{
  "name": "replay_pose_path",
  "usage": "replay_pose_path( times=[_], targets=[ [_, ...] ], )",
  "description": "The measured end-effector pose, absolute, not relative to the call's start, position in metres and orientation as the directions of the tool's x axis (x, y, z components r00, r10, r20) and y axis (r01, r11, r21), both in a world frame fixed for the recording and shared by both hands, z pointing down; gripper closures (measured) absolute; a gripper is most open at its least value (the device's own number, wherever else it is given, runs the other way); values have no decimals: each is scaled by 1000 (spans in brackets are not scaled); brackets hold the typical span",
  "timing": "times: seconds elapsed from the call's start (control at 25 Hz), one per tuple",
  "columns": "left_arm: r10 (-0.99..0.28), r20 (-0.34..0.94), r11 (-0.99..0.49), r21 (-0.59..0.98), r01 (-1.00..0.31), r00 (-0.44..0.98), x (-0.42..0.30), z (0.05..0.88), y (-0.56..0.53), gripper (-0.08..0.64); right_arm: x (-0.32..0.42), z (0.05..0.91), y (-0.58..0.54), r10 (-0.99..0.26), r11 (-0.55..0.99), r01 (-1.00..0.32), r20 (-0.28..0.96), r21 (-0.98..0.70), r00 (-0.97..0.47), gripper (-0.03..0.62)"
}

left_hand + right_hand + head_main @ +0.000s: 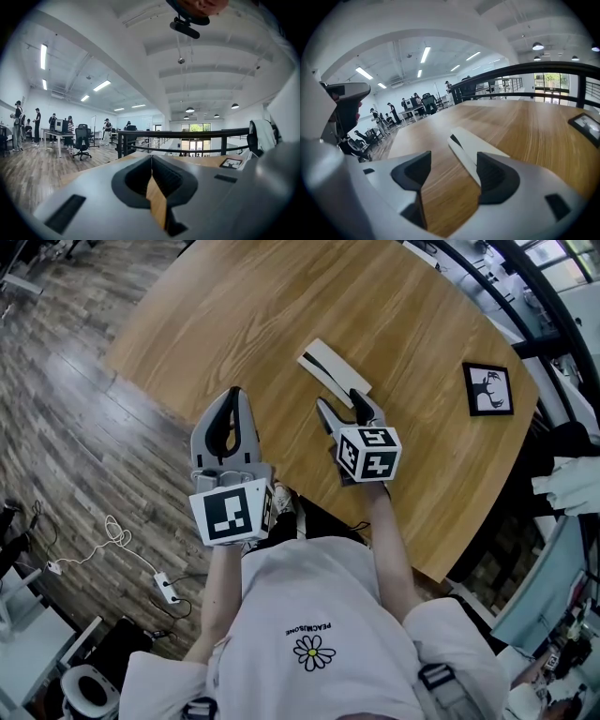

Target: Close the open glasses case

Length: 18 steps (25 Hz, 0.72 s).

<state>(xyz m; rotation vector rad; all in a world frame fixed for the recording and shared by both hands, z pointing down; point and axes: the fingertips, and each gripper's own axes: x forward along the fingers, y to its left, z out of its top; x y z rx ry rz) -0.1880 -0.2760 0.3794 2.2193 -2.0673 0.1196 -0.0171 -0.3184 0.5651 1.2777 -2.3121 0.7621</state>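
Left gripper point(151, 160): jaws pressed together, tips meeting, nothing between them; only a thin strip of the desk point(158, 206) shows below the closed tips.
Left gripper, head view point(234, 393): held over the near edge of the desk point(234, 306), jaws pointing away from the person, well apart from the case.
Right gripper point(453, 174): jaws standing wide apart, gripping nothing; bare wood lies in the gap between them.
Right gripper, head view point(344, 410): over the desk, its marker cube point(368, 453) toward the person.
Glasses case point(465, 146): white, lying flat on the desk point(525, 122) just ahead of the right jaws, off toward their right-hand jaw. Its near end runs behind that jaw's tip, so contact cannot be told.
Case state: two pale halves lie side by side with a dark gap showing at the far end; the case is not shut.
Glasses case, head view point(330, 364): a long pale strip, slanted, just beyond the right jaws.
Framed picture point(487, 388): flat on the desk, well off to the right of the right jaws, near the desk's far edge.
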Motion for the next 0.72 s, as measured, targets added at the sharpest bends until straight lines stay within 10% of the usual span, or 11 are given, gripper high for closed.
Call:
replay_pose_path(
  times=[0.72],
  targets=[
    [-994, 92, -53, 19, -998, 54, -193, 364, -272, 541, -41, 475, -329, -745, 540, -833, 391, -121, -540, 302]
  ],
)
